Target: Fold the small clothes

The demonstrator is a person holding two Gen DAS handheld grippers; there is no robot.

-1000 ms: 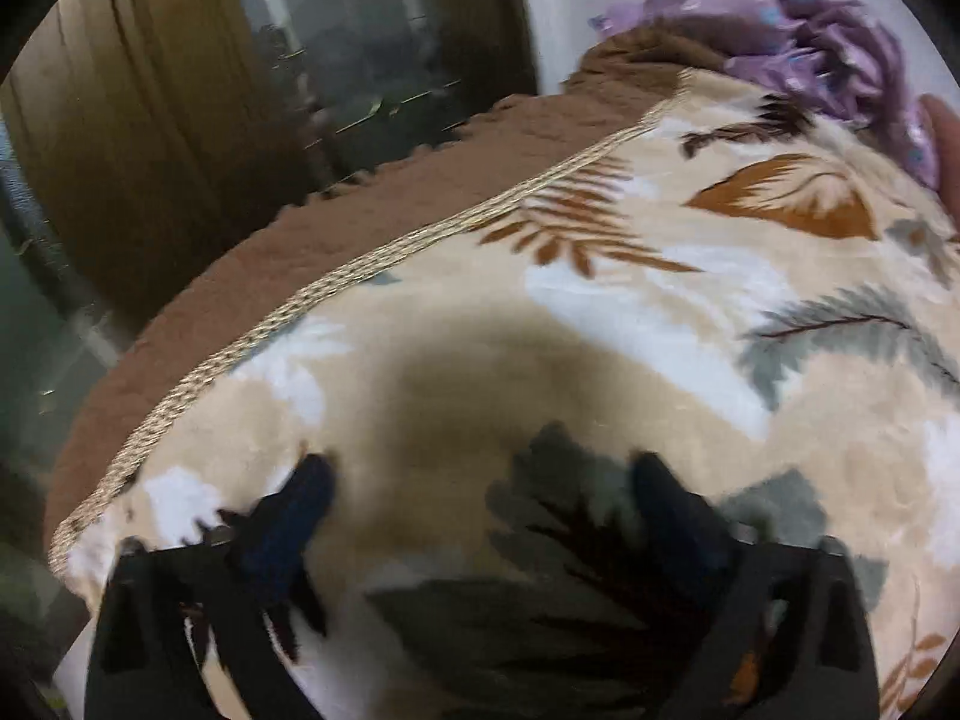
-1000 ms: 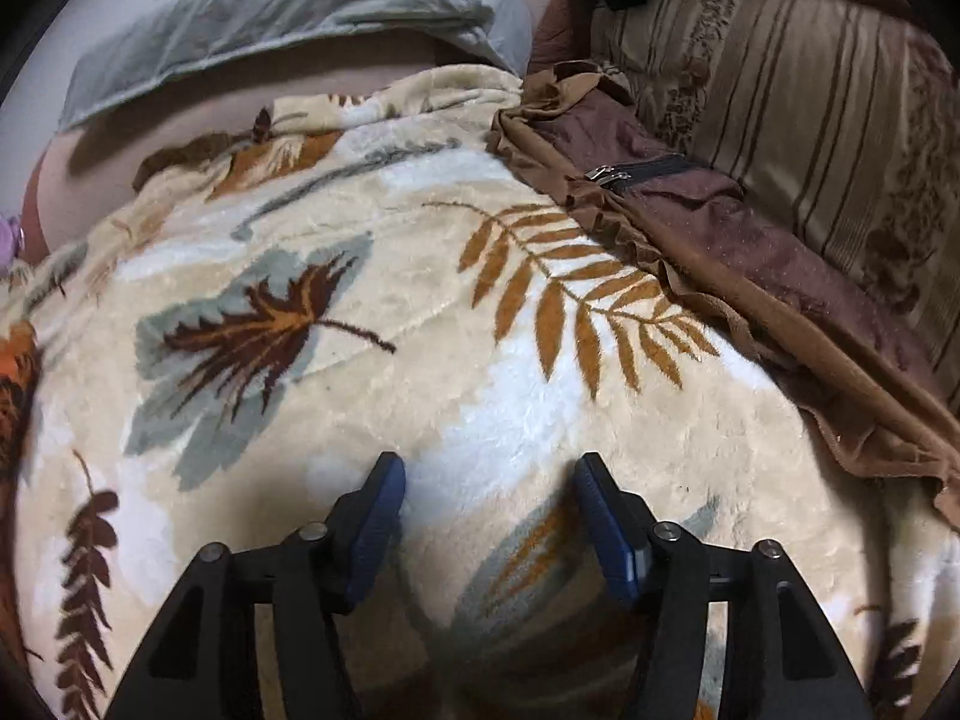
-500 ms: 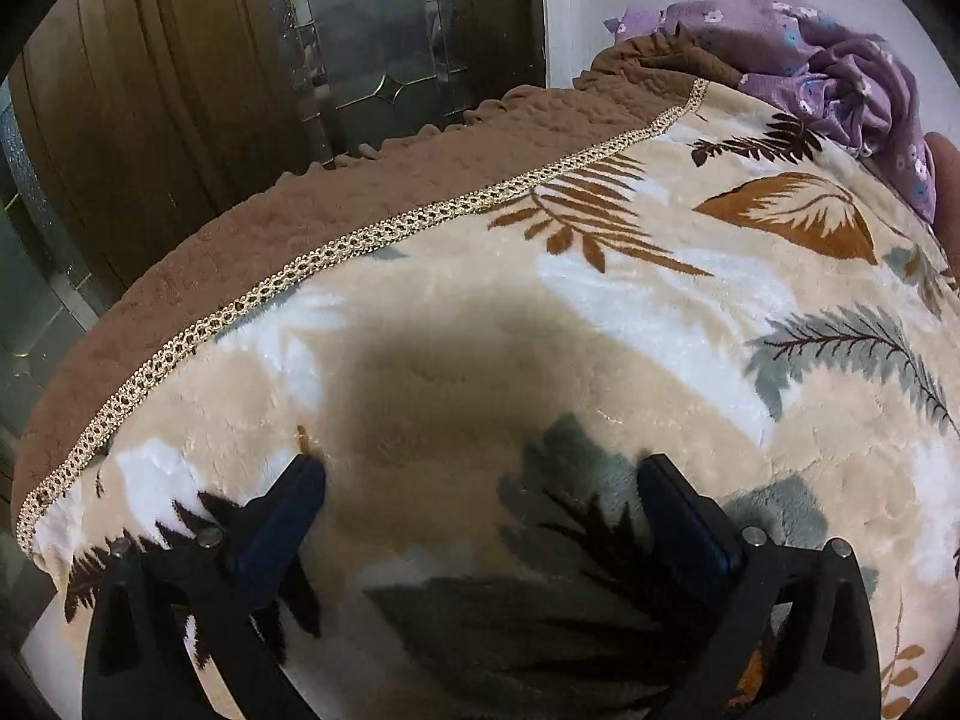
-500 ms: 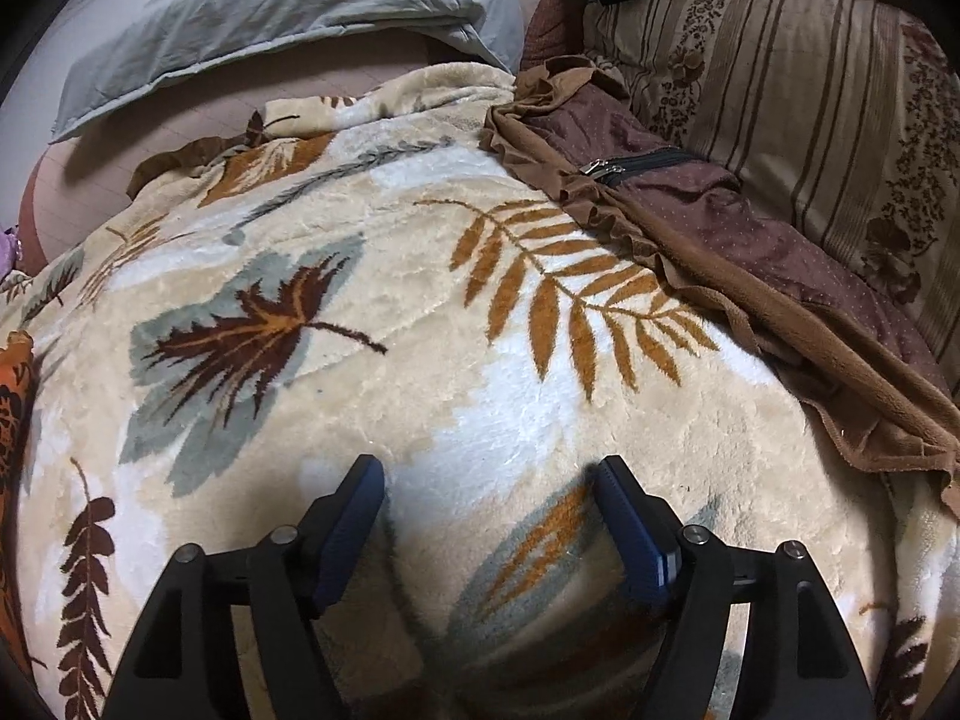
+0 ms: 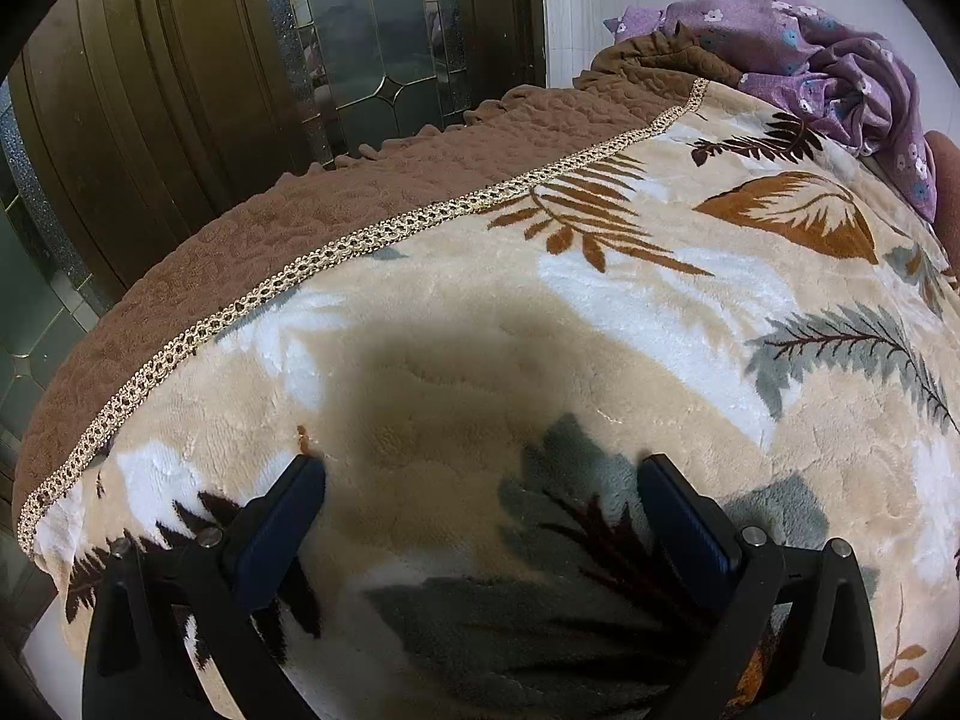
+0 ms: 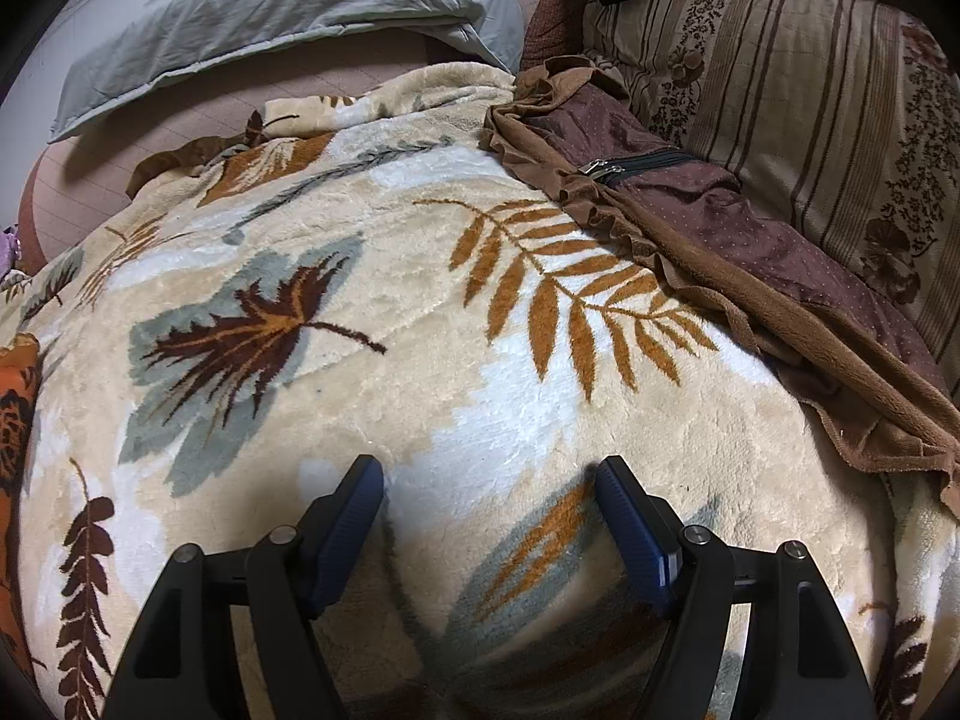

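1. The left gripper (image 5: pixel 480 474) hangs over a leaf-print blanket (image 5: pixel 600 360), fingers spread wide, holding nothing.
2. The right gripper (image 6: pixel 489 474) hangs over the same blanket (image 6: pixel 420 360), fingers also wide apart and empty.
3. Beyond the right gripper, a brown zippered garment (image 6: pixel 690 222) lies on the blanket's far right edge.
4. Farthest from the left gripper, a crumpled purple floral garment (image 5: pixel 828 60) lies at the blanket's far corner.

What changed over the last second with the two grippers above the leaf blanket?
The right gripper opened wider; the left gripper widened a little, and its view steadied and lifted slightly. Neither took hold of anything. The leaf blanket, purple floral garment and brown zippered garment lie as before.
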